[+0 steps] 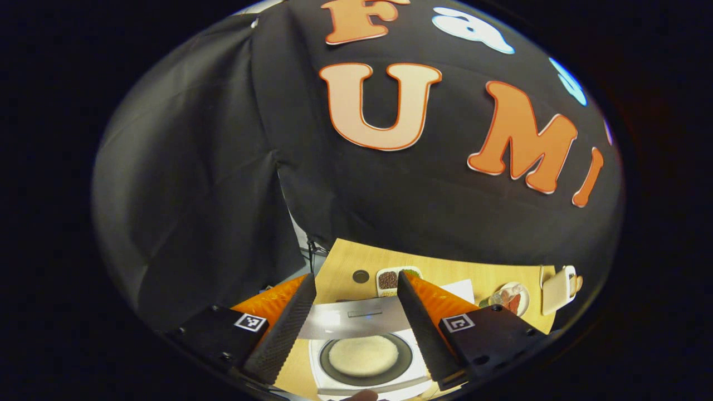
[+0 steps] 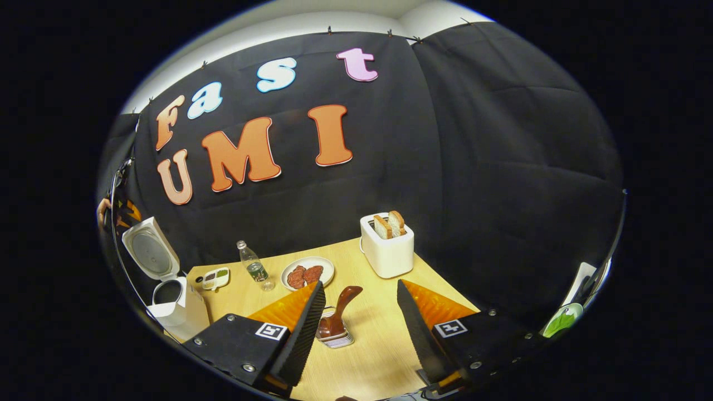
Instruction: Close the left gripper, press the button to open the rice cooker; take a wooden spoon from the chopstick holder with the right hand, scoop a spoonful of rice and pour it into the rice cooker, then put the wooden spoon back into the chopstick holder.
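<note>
With both sets of jaws standing wide and nothing between them, I've got a clean look at the layout. Left gripper (image 1: 356, 317) hangs above the rice cooker (image 1: 365, 356), fingers (image 1: 289, 323) straddling it without contact; lid is up, and the inner pot (image 1: 363, 356) shows a pale bed of rice. Beyond it on the table (image 1: 345, 262) I see a small dark round object (image 1: 360, 276), a divided dish (image 1: 393, 278) with dark and green contents near the far edge, a plate (image 1: 509, 298) toward the right edge, and a toaster (image 1: 557, 289) at the far right corner. Right gripper (image 2: 356, 328) hovers over the table's near edge, open, not touching anything. Just ahead of its left finger sits the chopstick holder (image 2: 334, 334) with the wooden spoon (image 2: 340, 312) standing tilted in it, handle leaning right. Farther out in the right gripper view: plate with reddish pieces near table centre, clear bottle (image 2: 253, 267) upright just left of it, the divided dish left of that. Toaster with two bread slices (image 2: 389, 224) in its slots stands toward the far right corner. Rice cooker sits at the table's left edge, lid (image 2: 149, 250) raised upright.
</note>
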Motion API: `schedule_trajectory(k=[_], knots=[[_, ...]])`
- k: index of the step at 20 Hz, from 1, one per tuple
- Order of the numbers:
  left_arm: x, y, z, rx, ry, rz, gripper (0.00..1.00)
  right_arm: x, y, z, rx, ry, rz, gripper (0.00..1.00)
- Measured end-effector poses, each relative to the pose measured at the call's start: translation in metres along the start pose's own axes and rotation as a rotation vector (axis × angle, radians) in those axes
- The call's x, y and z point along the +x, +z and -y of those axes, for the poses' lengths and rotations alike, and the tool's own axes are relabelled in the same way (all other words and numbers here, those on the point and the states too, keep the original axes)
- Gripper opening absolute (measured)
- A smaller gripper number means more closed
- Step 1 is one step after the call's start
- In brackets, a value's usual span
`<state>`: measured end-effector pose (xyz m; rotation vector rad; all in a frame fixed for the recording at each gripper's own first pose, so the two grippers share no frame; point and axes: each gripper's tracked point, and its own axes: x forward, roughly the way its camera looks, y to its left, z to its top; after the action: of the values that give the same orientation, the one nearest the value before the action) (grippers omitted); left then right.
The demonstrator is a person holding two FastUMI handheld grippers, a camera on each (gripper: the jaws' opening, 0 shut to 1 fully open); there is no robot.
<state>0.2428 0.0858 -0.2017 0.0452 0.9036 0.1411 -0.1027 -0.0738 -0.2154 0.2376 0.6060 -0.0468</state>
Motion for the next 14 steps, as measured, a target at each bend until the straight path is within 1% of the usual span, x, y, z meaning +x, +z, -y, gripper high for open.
schedule_trajectory(k=[1, 4, 6, 10, 13, 14], knots=[[0.007, 0.005, 0.001, -0.011, 0.025, 0.014, 1.0, 0.001, 0.001, -0.004, 0.004, 0.014, 0.001, 0.81], [0.005, -0.001, 0.006, -0.006, 0.012, -0.022, 1.0, 0.007, 0.002, -0.013, 0.0, 0.044, 0.006, 0.81], [0.01, -0.007, 0.006, -0.039, 0.012, -0.052, 1.0, 0.013, 0.003, -0.019, -0.006, 0.066, 0.003, 0.81], [0.01, -0.051, 0.025, -0.159, -0.038, -0.214, 1.0, 0.019, 0.002, -0.027, -0.007, 0.109, 0.003, 0.81], [0.002, -0.1, 0.024, -0.186, -0.043, -0.371, 0.99, 0.026, -0.004, -0.031, -0.015, 0.131, -0.014, 0.81], [0.005, -0.109, 0.02, -0.187, -0.01, -0.387, 1.0, 0.028, -0.005, -0.033, -0.012, 0.144, -0.019, 0.81]])
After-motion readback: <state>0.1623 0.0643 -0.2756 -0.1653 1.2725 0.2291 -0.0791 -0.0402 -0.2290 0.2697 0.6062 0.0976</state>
